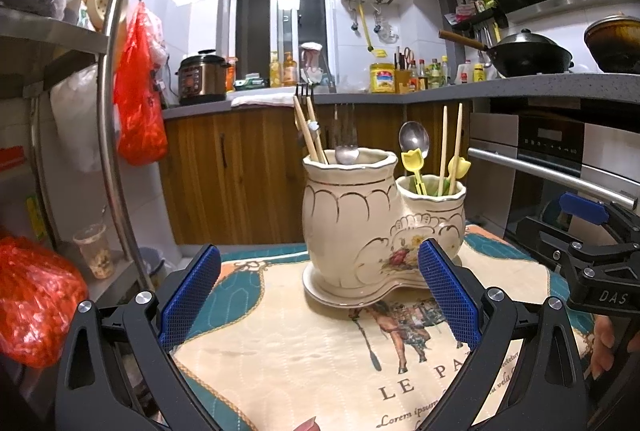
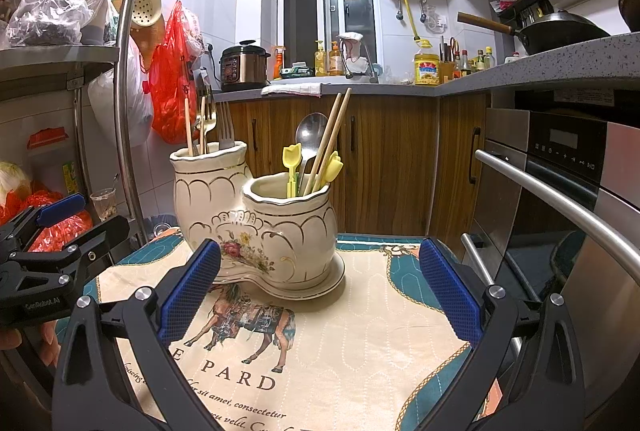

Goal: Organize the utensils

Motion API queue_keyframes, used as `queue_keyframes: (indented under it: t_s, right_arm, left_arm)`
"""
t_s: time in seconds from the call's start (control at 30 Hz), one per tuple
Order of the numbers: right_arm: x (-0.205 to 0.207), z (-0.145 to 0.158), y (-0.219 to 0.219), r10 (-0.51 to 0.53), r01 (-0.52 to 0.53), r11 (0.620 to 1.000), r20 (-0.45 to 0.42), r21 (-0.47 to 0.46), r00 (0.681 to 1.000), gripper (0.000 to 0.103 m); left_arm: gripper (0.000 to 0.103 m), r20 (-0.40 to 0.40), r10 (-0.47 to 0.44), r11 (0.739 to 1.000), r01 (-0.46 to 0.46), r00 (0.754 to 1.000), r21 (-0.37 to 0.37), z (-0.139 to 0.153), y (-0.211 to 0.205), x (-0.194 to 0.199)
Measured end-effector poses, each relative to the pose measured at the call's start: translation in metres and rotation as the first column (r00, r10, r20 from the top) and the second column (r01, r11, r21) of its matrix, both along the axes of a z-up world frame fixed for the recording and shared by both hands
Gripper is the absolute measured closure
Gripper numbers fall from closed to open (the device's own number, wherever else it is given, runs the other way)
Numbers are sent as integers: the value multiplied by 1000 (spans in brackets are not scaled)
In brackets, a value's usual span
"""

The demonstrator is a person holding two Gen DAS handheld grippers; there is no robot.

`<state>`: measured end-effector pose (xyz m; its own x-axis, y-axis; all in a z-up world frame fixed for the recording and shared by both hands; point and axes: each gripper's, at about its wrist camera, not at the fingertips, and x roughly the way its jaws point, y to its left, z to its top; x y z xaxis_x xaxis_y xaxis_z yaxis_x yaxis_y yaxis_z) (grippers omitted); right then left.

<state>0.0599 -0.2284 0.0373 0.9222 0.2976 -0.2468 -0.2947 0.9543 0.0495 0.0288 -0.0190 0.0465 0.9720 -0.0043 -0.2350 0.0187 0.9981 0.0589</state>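
A cream ceramic utensil holder (image 1: 360, 231) (image 2: 256, 227) with two joined pots stands on a printed cloth. Its taller pot (image 2: 208, 187) holds forks (image 2: 226, 127) and chopsticks (image 1: 306, 129). The shorter pot (image 2: 292, 223) holds a metal spoon (image 2: 310, 135), a pair of chopsticks (image 2: 334, 135) and yellow tulip-topped picks (image 2: 291, 159). My left gripper (image 1: 320, 295) is open, level with the holder's base, with nothing between its blue pads (image 1: 188, 303). My right gripper (image 2: 320, 295) is open too, just right of the holder and empty. Each gripper shows at the edge of the other's view.
The cloth (image 2: 360, 331) covers a small table. A steel rack (image 1: 116, 111) with red bags (image 1: 140, 91) stands on the left. An oven with a steel handle (image 2: 560, 199) is close on the right. Wooden cabinets and a cluttered counter (image 1: 360, 95) run behind.
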Motion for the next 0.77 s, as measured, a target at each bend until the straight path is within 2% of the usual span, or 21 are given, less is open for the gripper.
queue_keyframes:
  t_s: [0.33,0.77]
  right_arm:
    - [0,0,0,1,-1,1000,0,0,1000,5]
    - [1,0,-1,2,-2,1000,-1,-1,1000,5]
  left_arm:
    - [5,-7,-11,1000,11,1000,0,-2,-4,1]
    - [5,-21,20,1000,-20,1000,-7,-2,-8,3]
